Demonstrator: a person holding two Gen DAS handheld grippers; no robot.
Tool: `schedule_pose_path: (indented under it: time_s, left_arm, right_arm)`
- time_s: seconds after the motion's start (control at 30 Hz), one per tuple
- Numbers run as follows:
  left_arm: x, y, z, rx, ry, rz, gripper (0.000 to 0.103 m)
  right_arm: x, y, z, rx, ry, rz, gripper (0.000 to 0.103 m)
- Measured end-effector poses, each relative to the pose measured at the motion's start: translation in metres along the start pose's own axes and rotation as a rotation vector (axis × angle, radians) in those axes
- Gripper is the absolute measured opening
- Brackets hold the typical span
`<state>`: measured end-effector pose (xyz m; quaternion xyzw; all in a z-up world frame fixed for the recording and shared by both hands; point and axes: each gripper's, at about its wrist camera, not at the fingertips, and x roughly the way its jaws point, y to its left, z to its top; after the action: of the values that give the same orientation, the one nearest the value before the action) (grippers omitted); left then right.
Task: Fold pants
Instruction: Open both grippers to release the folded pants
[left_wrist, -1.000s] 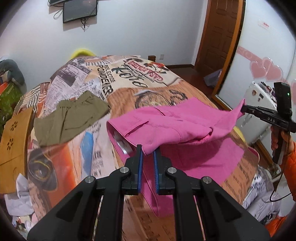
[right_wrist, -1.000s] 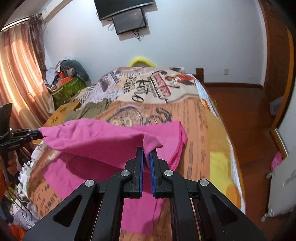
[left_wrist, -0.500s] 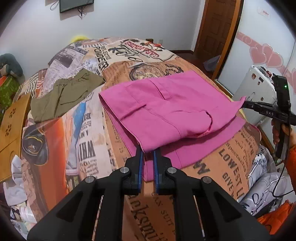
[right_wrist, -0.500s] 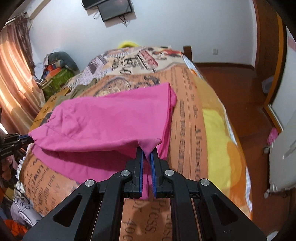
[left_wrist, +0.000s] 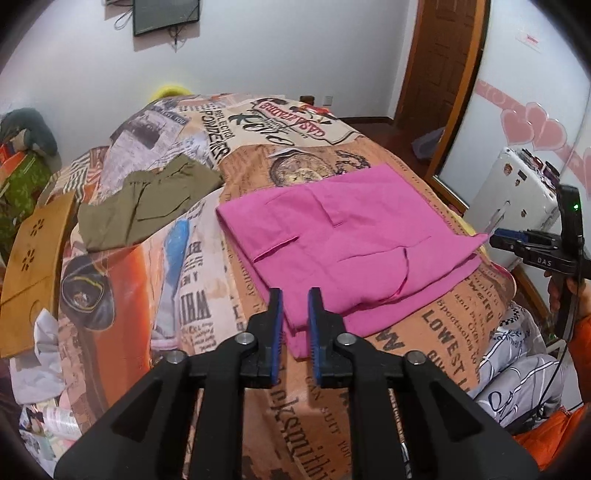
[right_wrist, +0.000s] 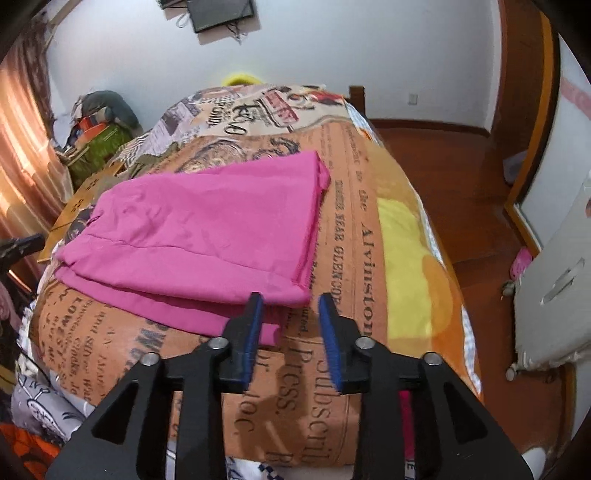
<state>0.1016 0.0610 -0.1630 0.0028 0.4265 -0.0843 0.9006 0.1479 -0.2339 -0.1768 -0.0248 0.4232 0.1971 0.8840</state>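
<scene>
The pink pants (left_wrist: 343, 236) lie folded over on the newspaper-print bed cover (left_wrist: 443, 332), the upper layer a little short of the lower one's near edge. My left gripper (left_wrist: 295, 295) is open, its fingers astride the near left corner of the pants and not pinching it. My right gripper (right_wrist: 290, 299) is open wide just in front of the near right corner of the pants (right_wrist: 207, 229), free of the cloth. The right gripper also shows at the right of the left wrist view (left_wrist: 495, 234), beside the pants' corner.
Olive-green shorts (left_wrist: 147, 199) lie on the bed to the left. A wooden board (left_wrist: 33, 258) leans at the bed's left side. A white appliance (left_wrist: 517, 192) and a wooden door (left_wrist: 439, 55) stand to the right. Bedding (left_wrist: 517, 376) hangs off the near corner.
Both grippers laid the lifted pant half down over the lower half, then opened and let go of the cloth. The pants now lie flat and folded.
</scene>
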Motion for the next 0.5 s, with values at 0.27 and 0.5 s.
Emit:
schedule_pose_path:
  time_s: [0.27,0.5]
  left_arm:
    - [0.024,-0.016,-0.010,0.063,0.072,0.008,0.040]
    - [0.039,-0.015,-0.014,0.085,0.098,0.044,0.043]
  right_arm:
    - [0.010,0.040,0.009,-0.124,-0.006,0.074,0.047]
    - [0.036,0.054,0.004,-0.176,0.073,0.087,0.047]
